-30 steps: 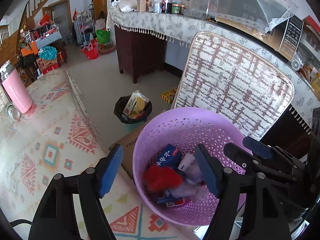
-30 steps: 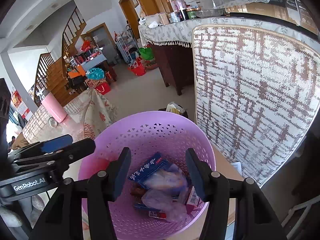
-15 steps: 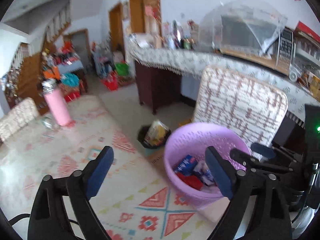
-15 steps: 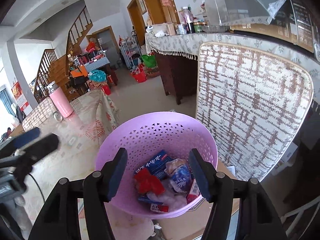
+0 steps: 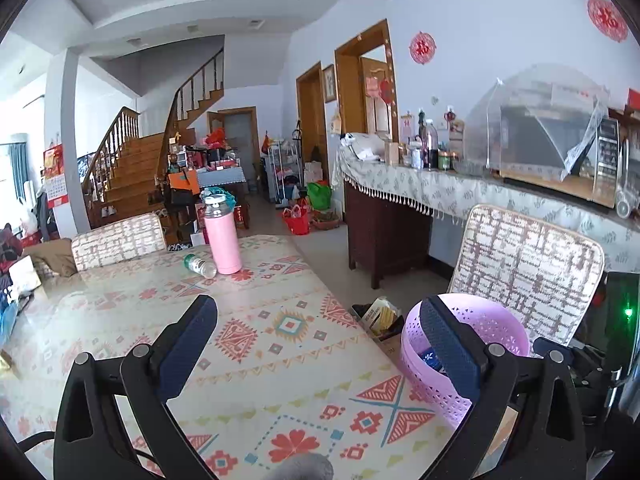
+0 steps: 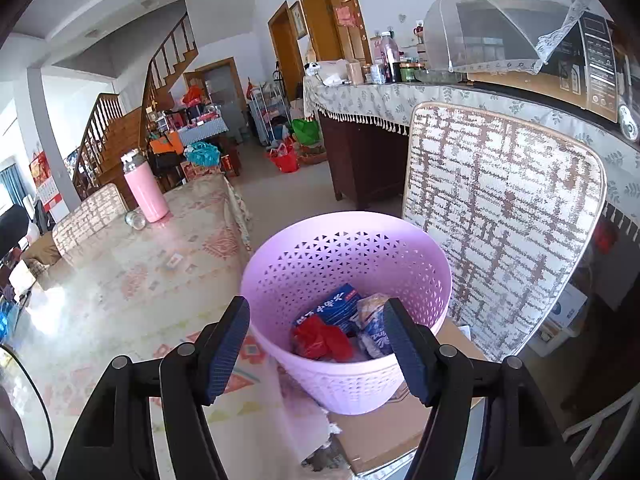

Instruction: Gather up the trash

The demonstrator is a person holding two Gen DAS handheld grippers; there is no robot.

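Note:
A purple perforated basket (image 6: 344, 248) stands on a cardboard box (image 6: 392, 432) at the table's edge. In it lie a blue packet (image 6: 332, 306), a red wrapper (image 6: 320, 340) and a clear bag with blue print (image 6: 374, 332). My right gripper (image 6: 316, 308) hovers over the basket's near rim, jaws opening, nothing between them. My left gripper (image 5: 316, 306) hangs above the patterned tablecloth (image 5: 280, 344), jaws opening wide and empty, with the basket (image 5: 496, 328) behind its right finger. A small plastic bottle (image 5: 199, 266) lies on the table by a pink flask (image 5: 222, 236).
A woven chair back (image 6: 504, 208) rises right behind the basket. On the floor past the table edge stands a black bin (image 5: 380, 316) full of packaging. A second chair (image 5: 118, 240) stands at the table's far end. A dark cabinet (image 5: 384, 236) under a long counter lies beyond.
My left gripper pulled up and away from the basket, swung left over the table, and spread its jaws. My right gripper drew back a little from the basket and widened too.

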